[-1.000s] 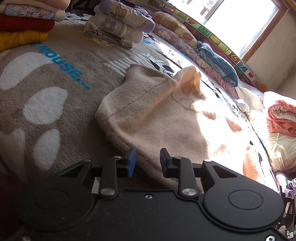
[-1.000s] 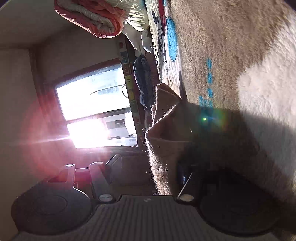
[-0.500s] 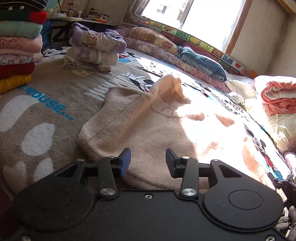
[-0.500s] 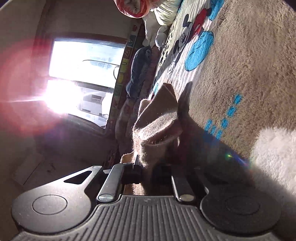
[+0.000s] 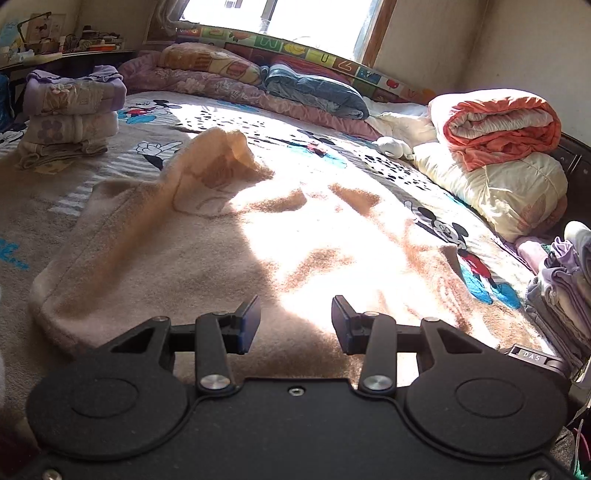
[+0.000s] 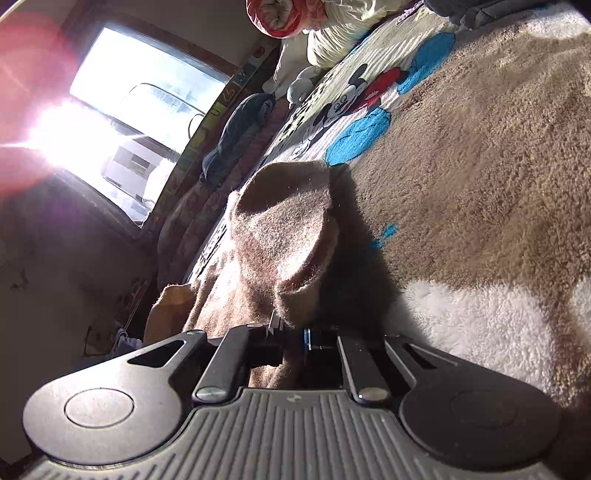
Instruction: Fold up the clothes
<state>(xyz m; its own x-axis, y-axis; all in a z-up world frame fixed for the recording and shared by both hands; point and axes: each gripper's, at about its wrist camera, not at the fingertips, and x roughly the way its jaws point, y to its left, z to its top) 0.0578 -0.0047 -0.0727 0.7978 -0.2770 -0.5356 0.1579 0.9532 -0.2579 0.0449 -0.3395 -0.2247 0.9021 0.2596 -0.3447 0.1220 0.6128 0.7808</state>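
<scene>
A fuzzy beige garment [image 5: 177, 258] lies spread on a bed, on top of a cartoon-mouse blanket [image 5: 458, 243], with strong sunlight washing out its middle. One corner of it rises in a peak toward the far left. In the right wrist view that raised part [image 6: 284, 236] is seen close up, and the right gripper [image 6: 293, 338] has its two fingers pressed together on the fabric's edge, pinching it. The left gripper [image 5: 295, 319] hangs low over the near edge of the garment with its blue-padded fingers spread apart and nothing between them. To the far left on the bed sits a stack of folded clothes [image 5: 70, 110] in purple and cream. Along the far side, under a bright window [image 5: 280, 14], lie rolled quilts and a blue bundle [image 5: 314, 92]. At the right, an orange comforter [image 5: 498, 125] rests on a cream one [image 5: 506, 184].
</scene>
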